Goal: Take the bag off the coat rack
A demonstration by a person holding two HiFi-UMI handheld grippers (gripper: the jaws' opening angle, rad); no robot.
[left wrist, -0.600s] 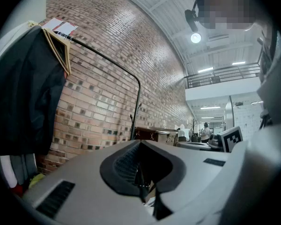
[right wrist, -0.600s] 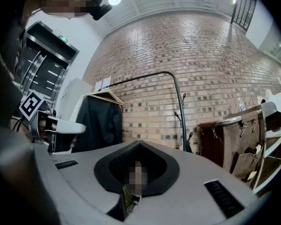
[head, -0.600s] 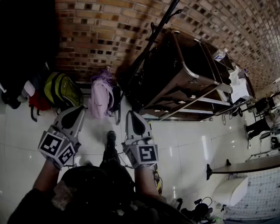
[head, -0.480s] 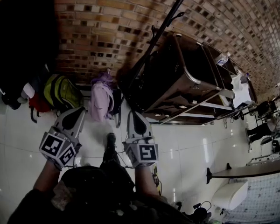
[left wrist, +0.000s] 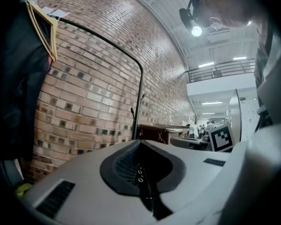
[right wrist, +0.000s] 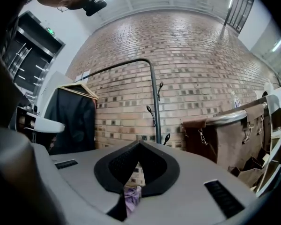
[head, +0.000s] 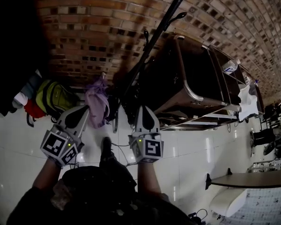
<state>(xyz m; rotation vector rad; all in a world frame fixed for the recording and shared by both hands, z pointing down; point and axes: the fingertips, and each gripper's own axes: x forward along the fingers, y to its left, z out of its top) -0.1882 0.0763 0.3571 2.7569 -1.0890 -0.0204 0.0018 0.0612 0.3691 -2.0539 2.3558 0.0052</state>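
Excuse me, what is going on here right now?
A person stands before a brown brick wall with a two-jaw gripper in each hand. The left gripper and the right gripper point level, jaws shut and empty. The lilac fabric backpack beside the black metal coat rack is not yet touched.

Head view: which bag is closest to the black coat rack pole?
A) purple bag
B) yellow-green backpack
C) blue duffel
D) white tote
A: the purple bag sits right beside the lower end of the coat rack pole, while the yellow-green backpack is farther left along the brick wall; no blue duffel or white tote shows.
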